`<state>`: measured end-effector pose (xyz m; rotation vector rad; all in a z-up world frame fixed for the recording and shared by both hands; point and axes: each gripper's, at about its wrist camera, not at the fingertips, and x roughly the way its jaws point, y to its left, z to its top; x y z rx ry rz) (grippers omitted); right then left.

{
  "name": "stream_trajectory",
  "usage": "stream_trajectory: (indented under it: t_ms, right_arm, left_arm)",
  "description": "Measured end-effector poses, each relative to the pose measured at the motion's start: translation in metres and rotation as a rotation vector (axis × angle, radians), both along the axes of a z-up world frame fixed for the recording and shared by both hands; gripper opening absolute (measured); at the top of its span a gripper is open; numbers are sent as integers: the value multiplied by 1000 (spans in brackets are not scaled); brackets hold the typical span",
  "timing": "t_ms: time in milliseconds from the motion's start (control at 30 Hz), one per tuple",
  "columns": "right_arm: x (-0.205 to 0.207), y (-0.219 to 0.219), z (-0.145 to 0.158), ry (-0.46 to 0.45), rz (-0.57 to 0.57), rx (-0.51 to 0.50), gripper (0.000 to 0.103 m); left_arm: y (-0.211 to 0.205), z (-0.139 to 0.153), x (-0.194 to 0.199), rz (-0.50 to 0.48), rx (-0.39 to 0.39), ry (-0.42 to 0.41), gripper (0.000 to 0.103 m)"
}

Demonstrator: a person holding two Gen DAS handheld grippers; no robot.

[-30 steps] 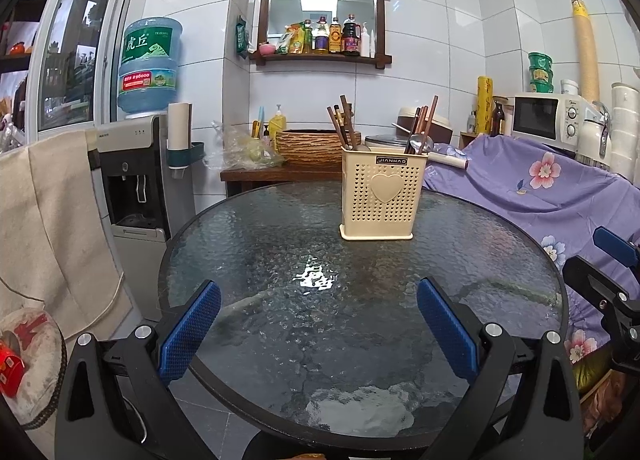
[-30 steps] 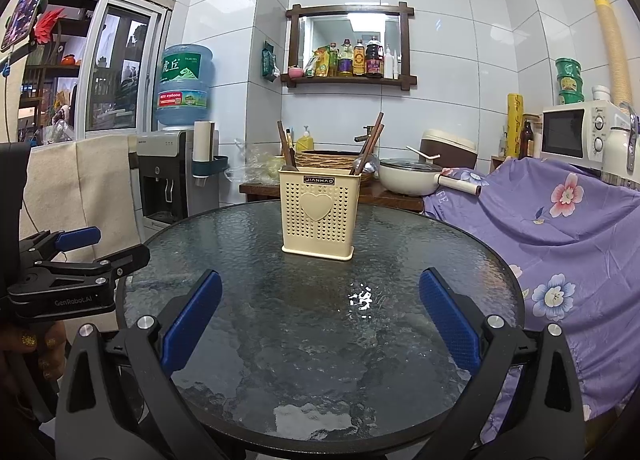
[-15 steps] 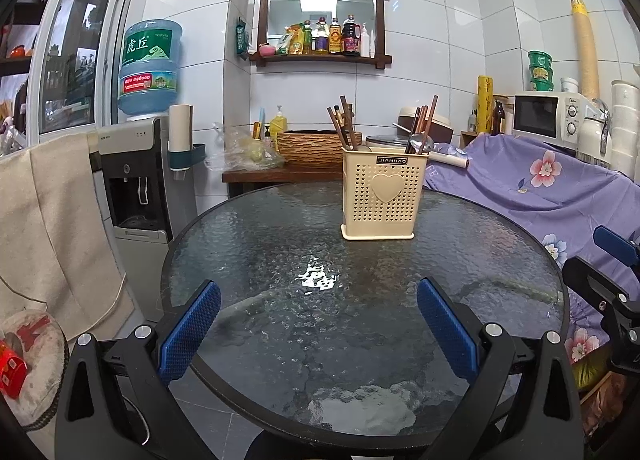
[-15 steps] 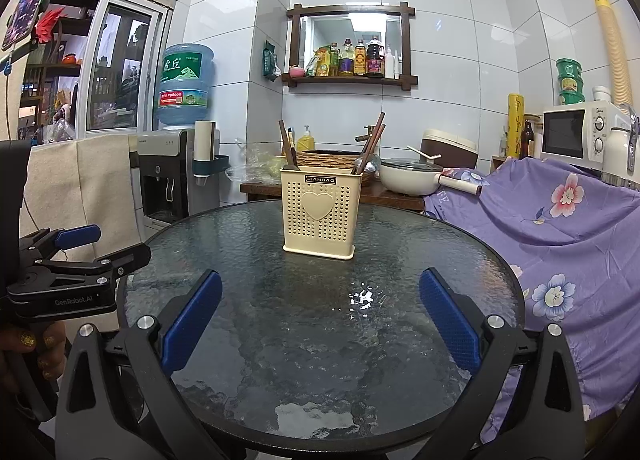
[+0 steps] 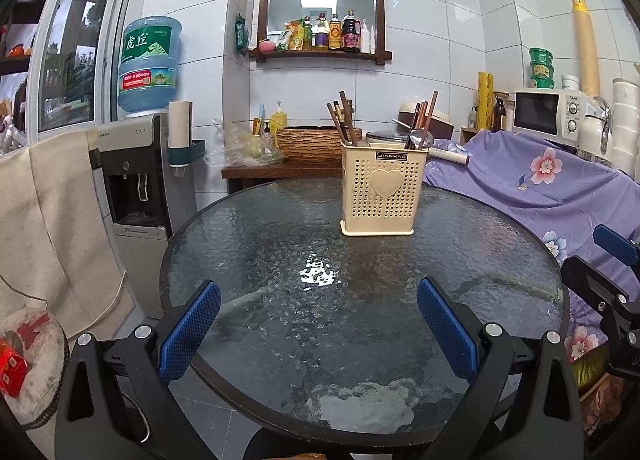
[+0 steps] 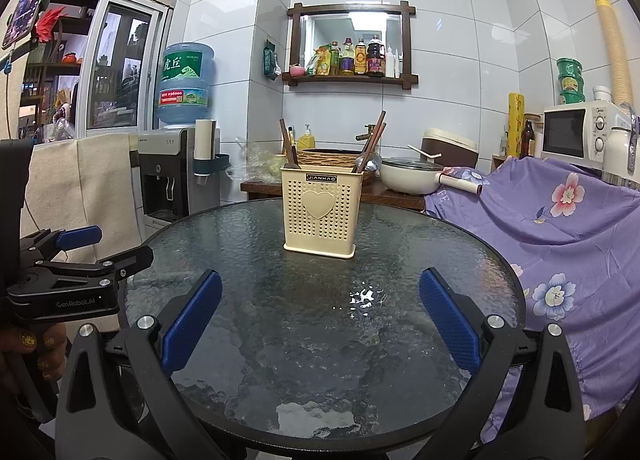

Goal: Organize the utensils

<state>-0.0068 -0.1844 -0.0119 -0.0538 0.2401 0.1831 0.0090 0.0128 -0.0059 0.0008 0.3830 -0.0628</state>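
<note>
White glossy tiled wall [image 5: 420, 60] all around, and a dark wooden shelf [image 5: 320, 54] hangs on it carrying a row of bottles, a ceiling light glaring off the mirror behind. Over to the left, a water dispenser [image 5: 136, 176] topped by a blue jug [image 5: 148, 60], a beige cloth [image 5: 52, 220] draped beside it. On the right, a purple floral cover [image 5: 540, 188] spreads below a white microwave [image 5: 548, 116]. Up front, the round textured glass surface [image 5: 280, 340] catches a bright reflection
</note>
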Motion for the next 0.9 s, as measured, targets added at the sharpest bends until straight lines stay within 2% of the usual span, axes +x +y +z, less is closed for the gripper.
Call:
stream_trajectory:
  t_ms: [900]
  right_arm:
    - [0,0,1,0,0,-2,97]
  left_arm:
    - [1,-1,-1,2,10,-4,97]
